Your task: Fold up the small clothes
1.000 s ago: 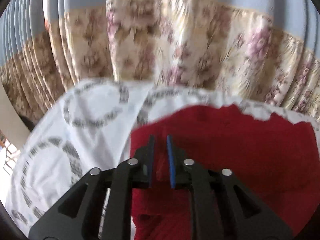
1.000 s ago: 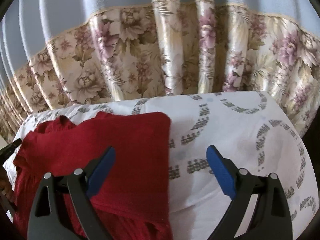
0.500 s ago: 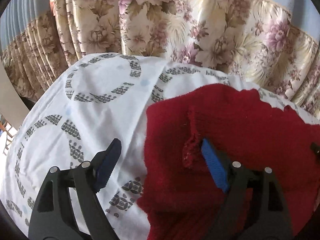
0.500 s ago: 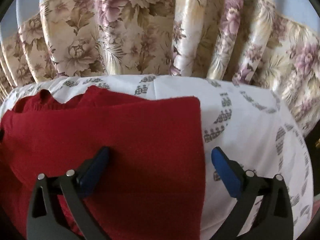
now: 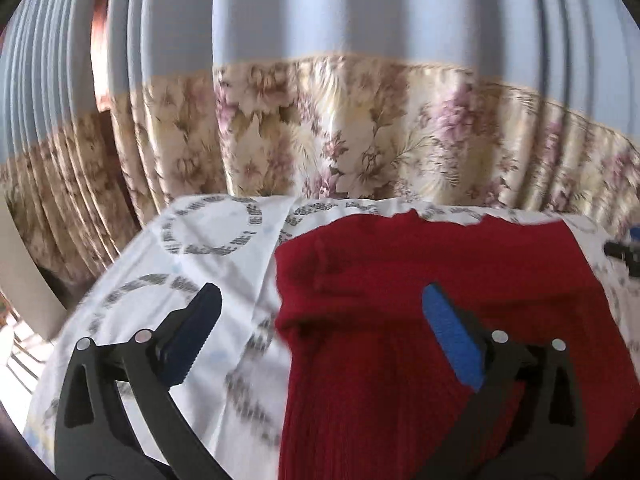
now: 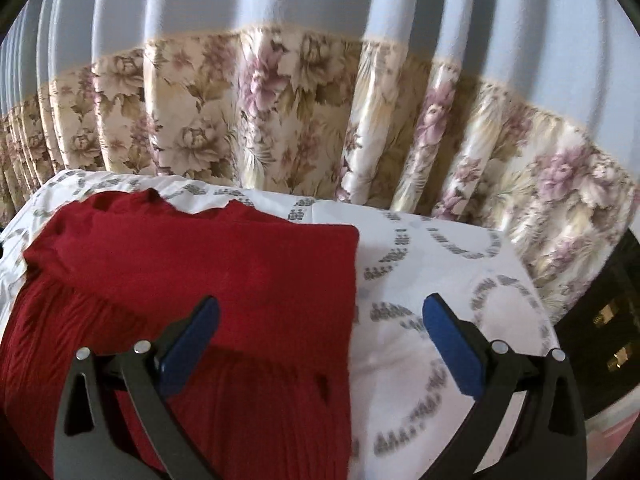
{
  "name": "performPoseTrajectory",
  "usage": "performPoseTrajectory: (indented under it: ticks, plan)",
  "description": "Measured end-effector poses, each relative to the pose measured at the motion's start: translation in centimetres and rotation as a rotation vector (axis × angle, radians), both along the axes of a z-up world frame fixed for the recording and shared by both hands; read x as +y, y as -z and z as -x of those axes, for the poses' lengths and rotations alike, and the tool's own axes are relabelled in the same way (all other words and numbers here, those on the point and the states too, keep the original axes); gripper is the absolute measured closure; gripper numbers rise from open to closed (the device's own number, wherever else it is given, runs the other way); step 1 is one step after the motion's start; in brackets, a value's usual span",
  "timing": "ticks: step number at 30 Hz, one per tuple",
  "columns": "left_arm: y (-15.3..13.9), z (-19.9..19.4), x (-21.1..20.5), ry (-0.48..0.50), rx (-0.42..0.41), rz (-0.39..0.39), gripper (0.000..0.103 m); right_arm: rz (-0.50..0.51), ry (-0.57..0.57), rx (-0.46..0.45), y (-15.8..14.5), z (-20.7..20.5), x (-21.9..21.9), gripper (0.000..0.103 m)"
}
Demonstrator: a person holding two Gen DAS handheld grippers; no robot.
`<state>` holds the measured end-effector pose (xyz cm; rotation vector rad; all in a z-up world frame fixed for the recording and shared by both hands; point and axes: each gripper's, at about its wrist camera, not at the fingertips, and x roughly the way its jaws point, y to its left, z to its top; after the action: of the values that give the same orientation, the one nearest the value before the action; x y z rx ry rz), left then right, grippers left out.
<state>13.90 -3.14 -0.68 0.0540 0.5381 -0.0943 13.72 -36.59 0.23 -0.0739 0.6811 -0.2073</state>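
Lying under both spread fingers (image 5: 452, 336) (partly): red garment (image 6: 224, 264).

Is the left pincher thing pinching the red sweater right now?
Apart. The left wrist view shows the left gripper wide open, nothing pinched; whether its fingers brush the red sweater beneath cannot be told.

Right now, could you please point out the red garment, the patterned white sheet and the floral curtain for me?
red garment (image 6: 240, 264): right wrist view, on its folded upper panel.
patterned white sheet (image 6: 440, 280): right wrist view, bare area right of the garment.
floral curtain (image 5: 340, 128): left wrist view, flowered lower band.
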Motion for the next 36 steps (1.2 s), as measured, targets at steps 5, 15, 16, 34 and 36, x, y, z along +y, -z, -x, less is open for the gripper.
performPoseTrajectory:
  ticks: [5,15,16,34,36]
  plan:
    - [0.6,6.4,1.0,0.012,0.031,-0.019,0.003,-0.041,-0.040,-0.003,-0.7,6.4,0.1,0.002]
    - [3.0,17.6,5.5,-0.071,0.087,0.004,0.003,-0.115,0.033,0.070,3.8,23.0,-2.1,0.011]
    - [3.3,18.6,5.7,-0.080,0.101,0.000,0.003,-0.124,0.038,0.089,4.3,23.8,-2.1,0.019]
    - [6.1,23.4,3.6,-0.003,0.249,0.086,0.004,-0.207,-0.040,0.138,7.7,26.6,1.6,0.092]
    - [6.4,23.2,2.7,-0.001,0.266,0.043,0.007,-0.224,-0.036,0.126,7.6,26.8,1.3,0.092]
